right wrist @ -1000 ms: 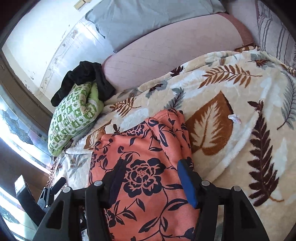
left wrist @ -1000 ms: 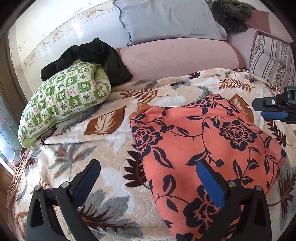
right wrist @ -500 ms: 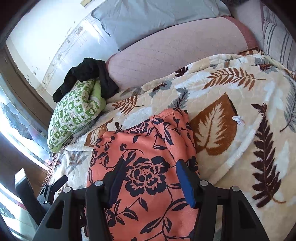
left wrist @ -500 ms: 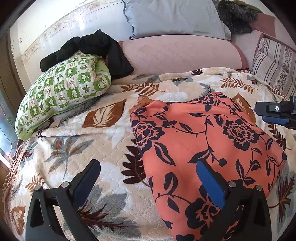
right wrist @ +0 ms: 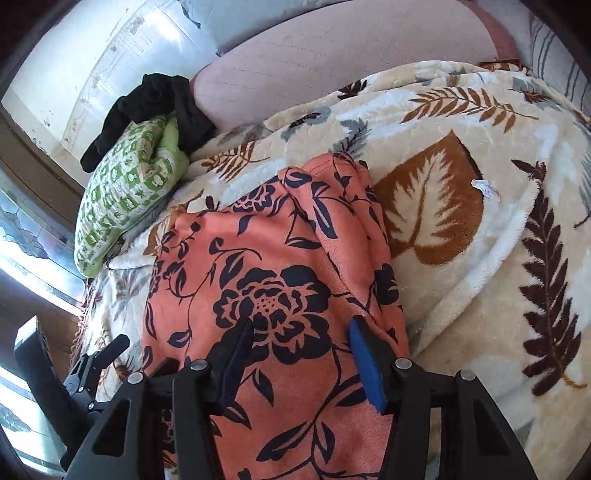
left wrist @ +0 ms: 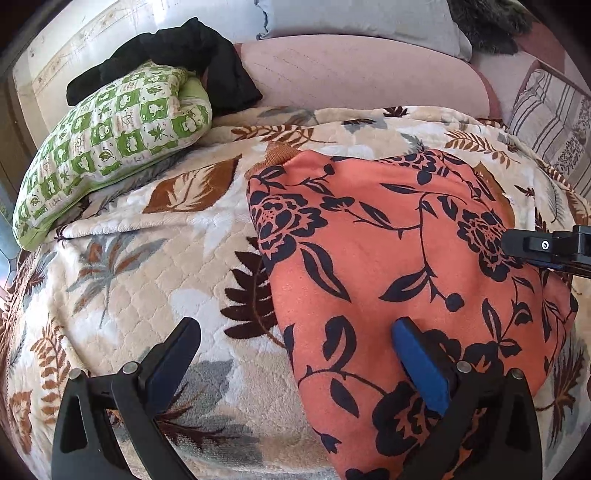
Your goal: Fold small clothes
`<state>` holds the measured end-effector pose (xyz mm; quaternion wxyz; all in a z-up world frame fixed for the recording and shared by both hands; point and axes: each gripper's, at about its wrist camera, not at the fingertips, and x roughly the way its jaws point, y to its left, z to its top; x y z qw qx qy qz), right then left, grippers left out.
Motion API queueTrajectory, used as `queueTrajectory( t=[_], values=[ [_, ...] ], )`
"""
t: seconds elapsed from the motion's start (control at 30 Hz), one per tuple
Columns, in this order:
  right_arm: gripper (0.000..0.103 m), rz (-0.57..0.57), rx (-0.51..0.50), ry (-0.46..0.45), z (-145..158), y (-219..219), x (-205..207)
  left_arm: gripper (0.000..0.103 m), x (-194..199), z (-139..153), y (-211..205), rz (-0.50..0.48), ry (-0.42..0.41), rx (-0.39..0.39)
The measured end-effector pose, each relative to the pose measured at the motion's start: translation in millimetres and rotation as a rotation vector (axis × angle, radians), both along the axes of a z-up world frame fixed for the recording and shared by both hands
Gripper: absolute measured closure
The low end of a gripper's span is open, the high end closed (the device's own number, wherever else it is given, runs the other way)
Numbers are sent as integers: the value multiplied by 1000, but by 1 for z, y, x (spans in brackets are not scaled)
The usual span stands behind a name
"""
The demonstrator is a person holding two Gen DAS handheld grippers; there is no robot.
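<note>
A coral garment with a dark floral print point(left wrist: 388, 258) lies folded on the leaf-patterned blanket point(left wrist: 147, 280). My left gripper point(left wrist: 295, 341) hangs open and wide just above the garment's left edge. Its right finger point(left wrist: 417, 354) is over the cloth and its left finger over the blanket. My right gripper point(right wrist: 301, 326) is open over the garment point(right wrist: 266, 266) near its right edge, with nothing pinched between its pads. The right gripper's finger point(left wrist: 546, 249) also shows at the right edge of the left wrist view. The left gripper point(right wrist: 99, 360) appears low left in the right wrist view.
A green checked pillow point(left wrist: 107, 147) with a black garment point(left wrist: 192, 55) draped on it lies at the back left. A pink bolster point(left wrist: 351, 77) and a grey pillow point(left wrist: 351, 14) line the back, and a striped cushion point(left wrist: 550, 122) sits at the right. A small white scrap point(right wrist: 485, 188) rests on the blanket.
Both grippers have sunk a little toward the garment and tipped further down, so it looms larger in both views. The right jaws narrowed slightly. The garment has not moved.
</note>
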<state>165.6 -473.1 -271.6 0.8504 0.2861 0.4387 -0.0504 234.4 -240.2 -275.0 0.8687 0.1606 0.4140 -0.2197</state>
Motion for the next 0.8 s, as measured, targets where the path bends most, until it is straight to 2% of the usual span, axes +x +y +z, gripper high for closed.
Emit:
queueTrajectory(
  t=[0.4,0.53,0.8],
  values=[
    [44,-31,29,-95,17,-14,-13,0,-1,5,0,0,-25,-5],
    [35,-28,37,-125,18,-17,-16,0,-2,5,0,0,-27,-12],
    [33,-71,34,-129,16,-35,-28,0,-4,7,-3,-22,-32,-40]
  ],
)
